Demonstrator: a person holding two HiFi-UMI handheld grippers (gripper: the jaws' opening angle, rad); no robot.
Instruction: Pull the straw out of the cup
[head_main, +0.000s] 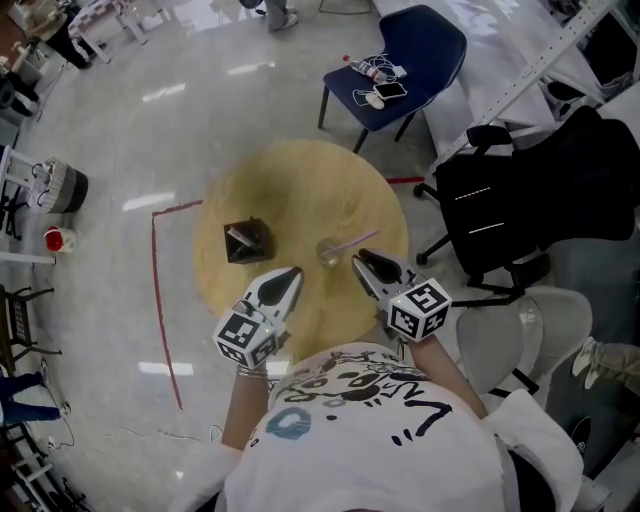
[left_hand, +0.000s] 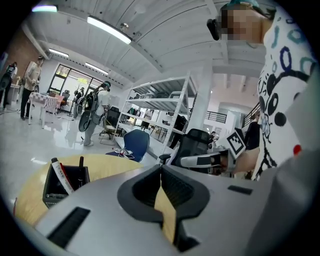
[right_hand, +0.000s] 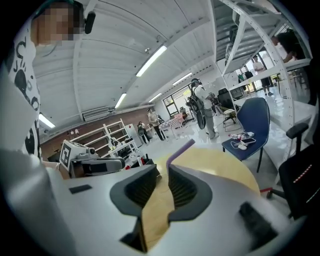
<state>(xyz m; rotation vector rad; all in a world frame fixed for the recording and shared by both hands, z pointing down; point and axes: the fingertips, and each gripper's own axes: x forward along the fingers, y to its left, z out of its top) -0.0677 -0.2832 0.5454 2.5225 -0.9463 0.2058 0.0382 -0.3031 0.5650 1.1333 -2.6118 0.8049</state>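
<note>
A clear cup (head_main: 329, 252) stands on the round wooden table (head_main: 300, 175) with a purple straw (head_main: 352, 243) leaning out of it to the right. My right gripper (head_main: 358, 259) hovers just right of the cup, tips close below the straw. In the right gripper view its jaws (right_hand: 163, 167) stand a narrow gap apart with nothing between them; the straw (right_hand: 180, 150) rises just beyond the tips, and the cup is hidden. My left gripper (head_main: 290, 272) is over the table's near edge, left of the cup, its jaws (left_hand: 161, 169) shut and empty.
A black pen holder (head_main: 246, 241) with pens stands on the table's left side, also in the left gripper view (left_hand: 62, 182). A blue chair (head_main: 410, 55) stands beyond the table, a black office chair (head_main: 520, 190) to the right. Red tape (head_main: 155, 300) marks the floor.
</note>
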